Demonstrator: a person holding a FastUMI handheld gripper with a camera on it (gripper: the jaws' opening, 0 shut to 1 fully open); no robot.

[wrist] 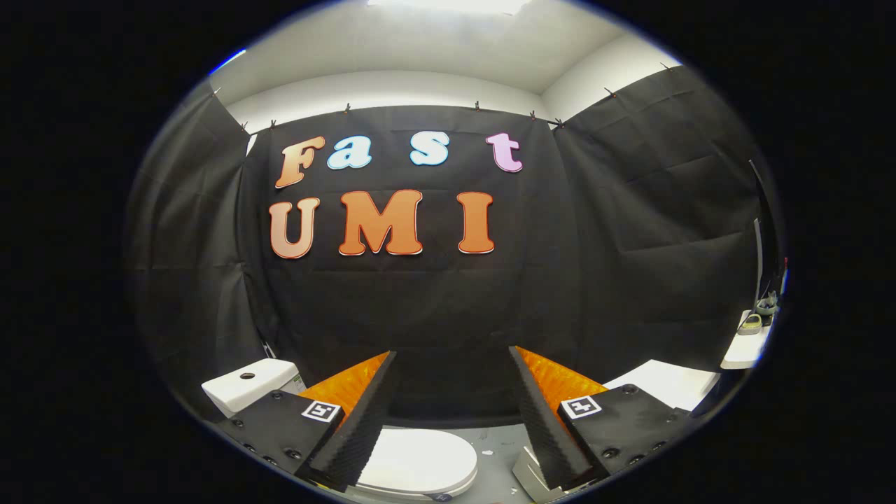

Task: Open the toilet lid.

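Claw [453, 392] held high, aimed at black cloth booth wall [420, 301]. Fingers spread wide apart, nothing between them, no contact with any object. Toilet lid [420, 462] white, lying flat and closed, low down in gap between fingers, nearer left finger, partly hidden behind it. White cistern [241, 388] with top button beyond left finger, against wall. Grey floor [498, 455] beside lid. White box-like item [528, 476] by right finger; identity unclear. White tabletop [665, 381] beyond right finger.

Gripper [451, 364] fingers spread wide, closed toilet lid [420, 462] low between them, cistern [248, 383] beside
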